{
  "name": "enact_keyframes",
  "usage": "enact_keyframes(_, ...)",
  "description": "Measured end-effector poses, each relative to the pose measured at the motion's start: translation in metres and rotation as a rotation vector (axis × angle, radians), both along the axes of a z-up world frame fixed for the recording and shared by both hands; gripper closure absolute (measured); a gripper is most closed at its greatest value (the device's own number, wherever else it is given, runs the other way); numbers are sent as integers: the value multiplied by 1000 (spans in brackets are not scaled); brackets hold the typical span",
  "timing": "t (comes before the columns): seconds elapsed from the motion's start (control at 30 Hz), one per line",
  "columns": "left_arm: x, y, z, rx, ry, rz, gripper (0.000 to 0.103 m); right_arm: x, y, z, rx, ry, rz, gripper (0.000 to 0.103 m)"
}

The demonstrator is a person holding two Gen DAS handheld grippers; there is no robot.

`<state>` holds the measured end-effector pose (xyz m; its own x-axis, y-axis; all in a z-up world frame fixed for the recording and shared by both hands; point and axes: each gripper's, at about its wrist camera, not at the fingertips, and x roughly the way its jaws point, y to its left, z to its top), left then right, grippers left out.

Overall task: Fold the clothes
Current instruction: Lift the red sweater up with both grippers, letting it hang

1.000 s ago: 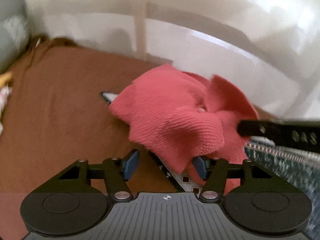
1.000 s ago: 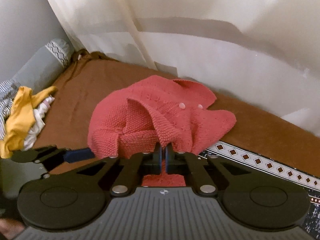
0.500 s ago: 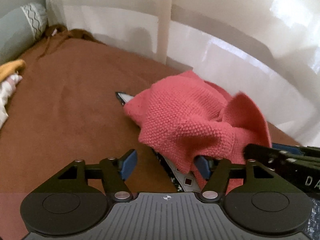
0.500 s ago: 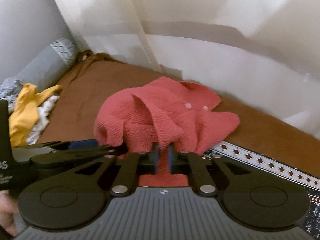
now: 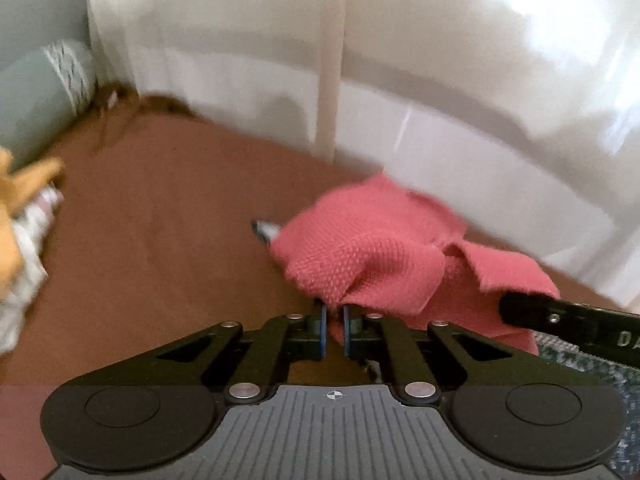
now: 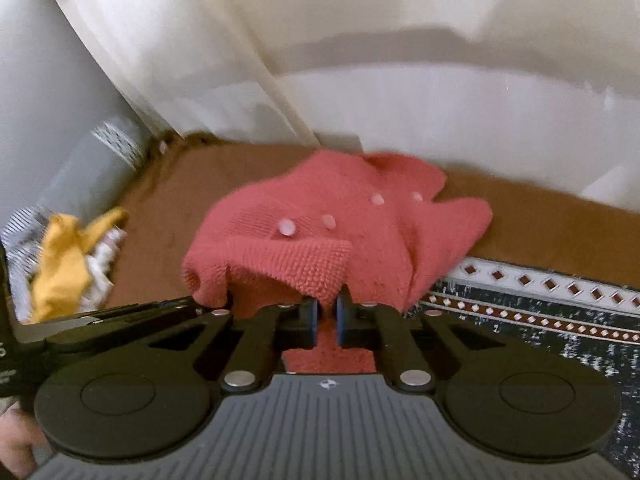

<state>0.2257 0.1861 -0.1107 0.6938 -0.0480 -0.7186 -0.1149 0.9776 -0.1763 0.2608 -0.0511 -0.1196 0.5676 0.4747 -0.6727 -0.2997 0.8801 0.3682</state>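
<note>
Currently: coral-red knitted buttoned cardigan (image 6: 352,224), hem pinched by left gripper (image 5: 333,330) at 9 o'clock, just clamped; right gripper (image 6: 327,320) nipping alongside. Risk: thin bites slipping from stretchy knit.

**Layout around both tongs**

Cardigan (image 6: 352,232) on bedspread (image 5: 160,240), directly ahead of right gripper (image 6: 327,316) and left gripper (image 5: 334,330). Clothes pile (image 6: 68,268) far left, bolster (image 6: 92,168) behind it. Curtain (image 6: 280,60) at back. Patterned border (image 6: 540,304) right.

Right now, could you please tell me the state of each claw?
Left claw: just closed, pinching the edge of the red knit cardigan.
Right claw: just closed further, on the cardigan's near hem.
</note>
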Motion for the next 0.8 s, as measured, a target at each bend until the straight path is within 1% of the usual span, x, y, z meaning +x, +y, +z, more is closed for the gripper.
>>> enact_keyframes(0.13,-23,-10,51,18,-98,-35,100,-20,-18,42,72,-63,-4,94)
enact_keyframes(0.23,-41,-26,89,6,-155,-64,100,-40,-39,80,105,-127,-14,95)
enact_keyframes(0.27,-50,-33,103,1,-180,-77,100,-48,-48,93,122,-149,-20,99)
enact_keyframes(0.33,-67,-48,130,-4,-231,-101,102,-64,-67,119,155,-193,-33,101)
enact_keyframes(0.43,-97,-76,166,38,-320,-122,103,-90,-97,150,163,-240,-50,101)
enact_keyframes(0.5,-116,-94,187,54,-367,-137,103,-109,-116,167,156,-280,-61,101)
enact_keyframes(0.53,-124,-103,195,52,-375,-151,103,-119,-127,174,162,-293,-68,101)
enact_keyframes(0.67,-153,-143,203,76,-362,-188,103,-158,-166,188,167,-320,-92,101)
enact_keyframes(0.77,-178,-167,189,56,-300,-239,103,-186,-193,192,183,-327,-108,101)
enact_keyframes(0.8,-189,-175,181,64,-284,-261,103,-194,-200,192,179,-333,-113,101)
